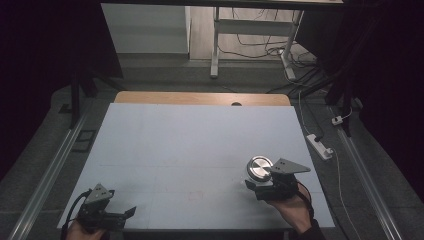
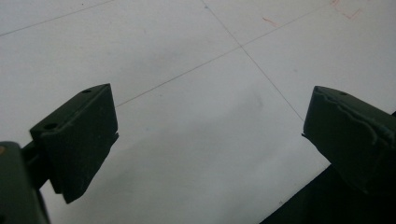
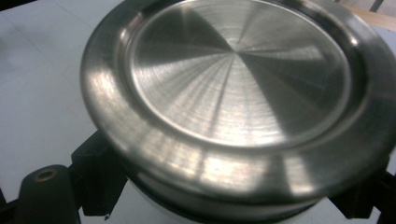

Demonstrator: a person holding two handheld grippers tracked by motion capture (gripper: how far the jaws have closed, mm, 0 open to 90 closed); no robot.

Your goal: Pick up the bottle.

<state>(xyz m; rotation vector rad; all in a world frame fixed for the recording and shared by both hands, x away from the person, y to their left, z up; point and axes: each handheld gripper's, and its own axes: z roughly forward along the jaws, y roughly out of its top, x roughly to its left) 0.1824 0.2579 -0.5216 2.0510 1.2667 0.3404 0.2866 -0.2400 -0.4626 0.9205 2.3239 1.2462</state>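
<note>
Round brushed-steel disc with raised rim (image 3: 238, 93), shiny, radial sheen, clamped by its lower edge in right tool (image 1: 261, 184) at 4 o'clock on pale tabletop (image 1: 190, 145), tilted above it. Left tool (image 1: 120, 214) at 7 o'clock, released, low, level over bare tabletop.

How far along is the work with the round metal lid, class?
Done: the right gripper is shut on the round metal lid, its black jaws under the rim. In hand: the lid is carried above the white table. Left: setting it down; the left gripper waits open, holding nothing.
</note>
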